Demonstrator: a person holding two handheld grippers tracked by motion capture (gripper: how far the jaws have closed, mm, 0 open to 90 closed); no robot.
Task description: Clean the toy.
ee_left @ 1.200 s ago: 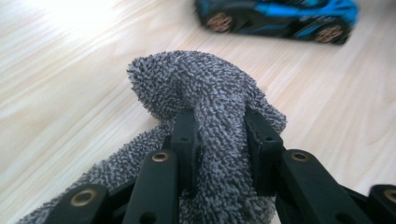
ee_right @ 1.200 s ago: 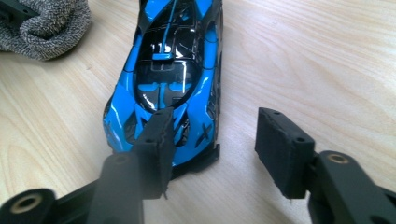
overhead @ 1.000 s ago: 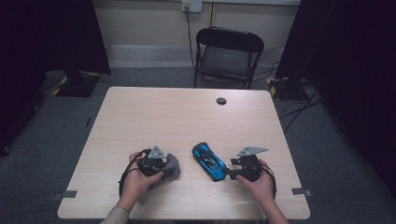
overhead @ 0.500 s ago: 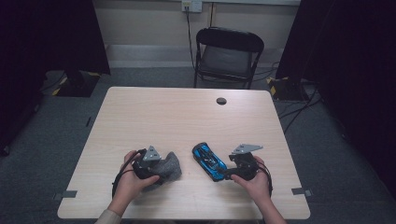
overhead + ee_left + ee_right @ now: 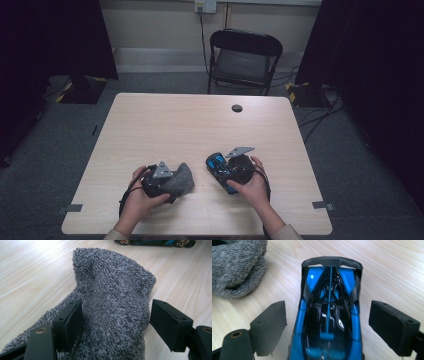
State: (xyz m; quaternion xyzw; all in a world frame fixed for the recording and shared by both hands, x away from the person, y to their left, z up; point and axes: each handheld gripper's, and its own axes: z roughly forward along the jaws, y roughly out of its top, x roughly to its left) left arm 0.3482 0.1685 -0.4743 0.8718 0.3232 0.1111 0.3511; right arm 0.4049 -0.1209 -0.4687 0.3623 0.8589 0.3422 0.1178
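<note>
Left gripper [image 5: 115,322] — jaws spread around a bunched grey terry cloth [image 5: 112,302], one pad against the pile, the other just clear. Right gripper [image 5: 328,325] — jaws have just been opening, apart on either side of a blue-and-black toy race car [image 5: 329,315] on the wooden table [image 5: 165,125], near the cloth.

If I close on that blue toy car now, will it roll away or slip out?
The blue toy car sits on wheels, so a nudge along its length would likely roll it. Its glossy shell looks slippery and hard. The right gripper stands open astride its sides, so closing squarely should probably trap it.
</note>
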